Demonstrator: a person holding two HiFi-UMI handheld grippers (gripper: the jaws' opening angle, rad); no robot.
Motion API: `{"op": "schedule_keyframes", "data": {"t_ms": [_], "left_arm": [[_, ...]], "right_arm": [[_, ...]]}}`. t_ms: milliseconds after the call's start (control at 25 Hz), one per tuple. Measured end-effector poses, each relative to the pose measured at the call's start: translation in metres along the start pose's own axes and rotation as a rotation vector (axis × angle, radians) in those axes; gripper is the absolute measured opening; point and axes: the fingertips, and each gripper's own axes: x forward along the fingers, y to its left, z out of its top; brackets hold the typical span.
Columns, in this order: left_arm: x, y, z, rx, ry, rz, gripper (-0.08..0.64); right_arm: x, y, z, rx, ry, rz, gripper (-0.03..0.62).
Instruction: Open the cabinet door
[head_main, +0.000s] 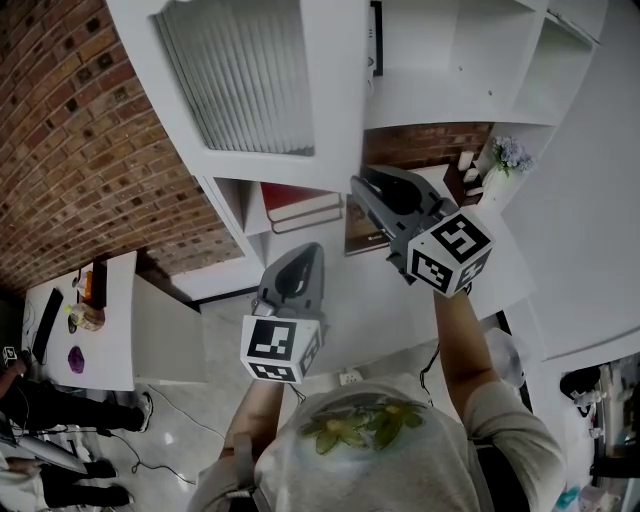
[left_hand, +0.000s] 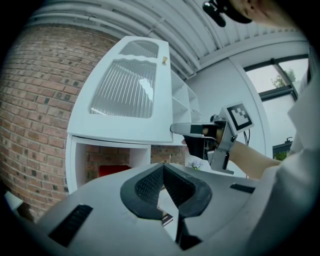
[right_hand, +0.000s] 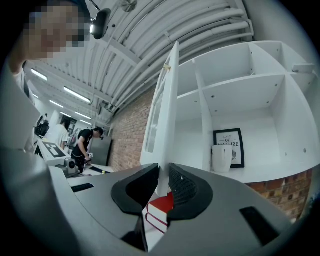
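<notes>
The white cabinet door (head_main: 240, 70) with its ribbed glass panel stands swung out from the cabinet (head_main: 450, 60). My right gripper (head_main: 362, 190) is at the door's lower free corner. In the right gripper view the door's edge (right_hand: 169, 110) runs down between the jaws, and the gripper (right_hand: 164, 172) is shut on it. The left gripper view shows that same gripper (left_hand: 180, 129) at the door (left_hand: 125, 90). My left gripper (head_main: 312, 250) hangs lower and to the left, away from the door. Its jaws meet at the tips with nothing in them (left_hand: 161, 167).
Red books (head_main: 300, 205) lie in the lower shelf compartment. A white mug (right_hand: 221, 157) and a framed picture (right_hand: 229, 145) stand in the open shelf. Flowers (head_main: 510, 155) sit at the right, brick wall (head_main: 70, 120) at the left. A white table (head_main: 115, 340) with small items and people stand at lower left.
</notes>
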Motion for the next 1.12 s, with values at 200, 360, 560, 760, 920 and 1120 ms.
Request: {"op": "schedule_keyframes", "data": {"t_ms": [200, 360, 560, 760, 920, 1120], "left_arm": [[-0.005, -0.002, 0.001, 0.001, -0.002, 0.005, 0.008], [-0.007, -0.003, 0.003, 0.004, -0.005, 0.009, 0.008], [-0.010, -0.005, 0.002, 0.006, -0.001, 0.014, 0.008], [-0.013, -0.006, 0.002, 0.007, -0.001, 0.014, 0.008], [-0.015, -0.008, 0.001, 0.008, 0.001, 0.013, 0.008], [-0.020, -0.008, 0.002, 0.007, -0.003, 0.019, 0.008]], "right_arm": [[-0.003, 0.005, 0.001, 0.001, 0.001, 0.003, 0.075], [-0.005, 0.009, 0.002, -0.001, 0.002, 0.007, 0.074], [-0.009, 0.016, 0.003, 0.004, -0.001, 0.017, 0.072], [-0.012, 0.024, 0.004, 0.001, -0.005, 0.024, 0.072], [-0.013, 0.028, 0.005, 0.003, -0.004, 0.028, 0.071], [-0.016, 0.034, 0.006, 0.008, -0.016, 0.025, 0.071]]}}
